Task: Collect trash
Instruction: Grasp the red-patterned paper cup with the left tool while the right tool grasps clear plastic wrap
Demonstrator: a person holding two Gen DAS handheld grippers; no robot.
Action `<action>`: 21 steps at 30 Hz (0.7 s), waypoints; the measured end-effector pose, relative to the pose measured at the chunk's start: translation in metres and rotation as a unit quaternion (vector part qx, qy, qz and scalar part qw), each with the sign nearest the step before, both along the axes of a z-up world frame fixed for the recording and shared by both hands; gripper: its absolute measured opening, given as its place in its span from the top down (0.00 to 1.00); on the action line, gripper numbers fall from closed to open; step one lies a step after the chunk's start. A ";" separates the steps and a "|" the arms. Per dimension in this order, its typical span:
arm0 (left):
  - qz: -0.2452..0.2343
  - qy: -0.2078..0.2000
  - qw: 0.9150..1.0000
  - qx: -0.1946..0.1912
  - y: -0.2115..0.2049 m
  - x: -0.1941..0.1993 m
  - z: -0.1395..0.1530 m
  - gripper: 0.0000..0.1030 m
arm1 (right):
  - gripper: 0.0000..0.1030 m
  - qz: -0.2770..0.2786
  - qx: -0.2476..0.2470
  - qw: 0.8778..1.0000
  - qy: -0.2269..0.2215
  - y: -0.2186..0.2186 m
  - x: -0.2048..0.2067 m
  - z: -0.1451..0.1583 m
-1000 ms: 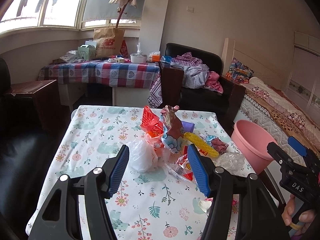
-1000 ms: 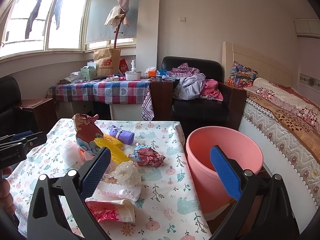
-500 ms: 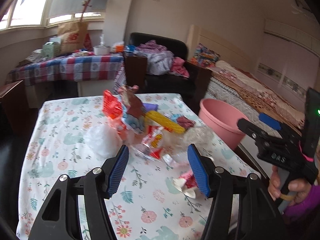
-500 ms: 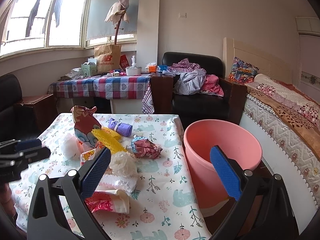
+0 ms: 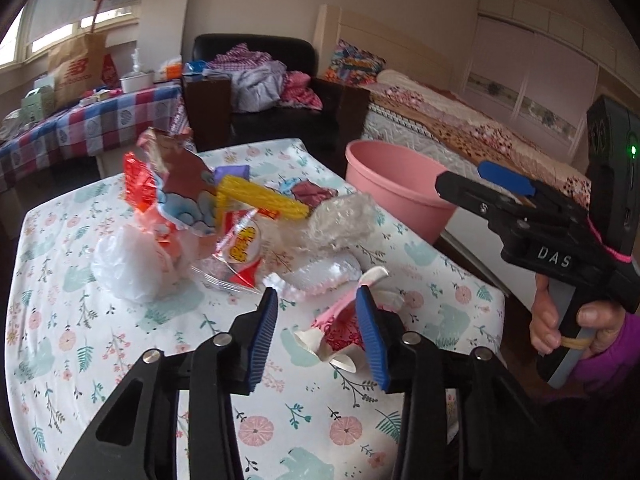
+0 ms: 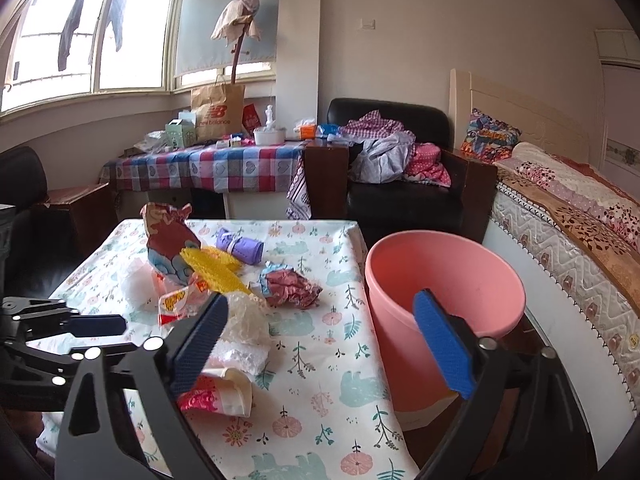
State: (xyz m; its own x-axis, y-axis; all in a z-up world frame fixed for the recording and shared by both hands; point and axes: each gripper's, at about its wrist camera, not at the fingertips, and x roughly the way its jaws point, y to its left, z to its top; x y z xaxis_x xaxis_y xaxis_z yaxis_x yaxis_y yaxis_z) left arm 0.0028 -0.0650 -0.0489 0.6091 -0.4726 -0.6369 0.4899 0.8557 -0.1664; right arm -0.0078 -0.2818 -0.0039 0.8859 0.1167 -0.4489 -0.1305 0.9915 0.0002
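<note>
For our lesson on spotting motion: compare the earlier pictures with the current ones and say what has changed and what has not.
The left tongs swung right and dipped toward the crushed pink paper cup at the table's near edge. Their jaws have just been closing, the cup now between them, not yet clearly pinched. The right tongs, the trash pile and the pink bucket stayed put.

Daylight pours through the bay window [image 6: 92, 36]; right of it a checked side table [image 6: 208, 168], then a black armchair [image 6: 400, 184], then a bed [image 6: 568, 216] against cream walls.
</note>
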 end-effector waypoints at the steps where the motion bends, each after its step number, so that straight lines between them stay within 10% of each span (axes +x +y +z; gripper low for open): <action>1: -0.008 0.005 1.000 0.003 -0.003 0.002 -0.003 0.66 | 0.13 0.001 0.004 1.000 0.004 -0.001 0.000 -0.001; 21: -0.036 0.005 0.999 0.029 -0.012 -0.004 -0.017 0.94 | 0.36 0.066 0.055 0.993 0.077 0.009 0.017 -0.018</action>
State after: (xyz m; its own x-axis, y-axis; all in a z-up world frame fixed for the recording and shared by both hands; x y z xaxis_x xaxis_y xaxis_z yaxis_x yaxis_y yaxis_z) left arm -0.0012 -0.0771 -0.0659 0.5689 -0.4769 -0.6700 0.5487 0.8270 -0.1227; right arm 0.0088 -0.2728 -0.0216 0.7813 0.2837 -0.5559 -0.2499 0.9584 0.1379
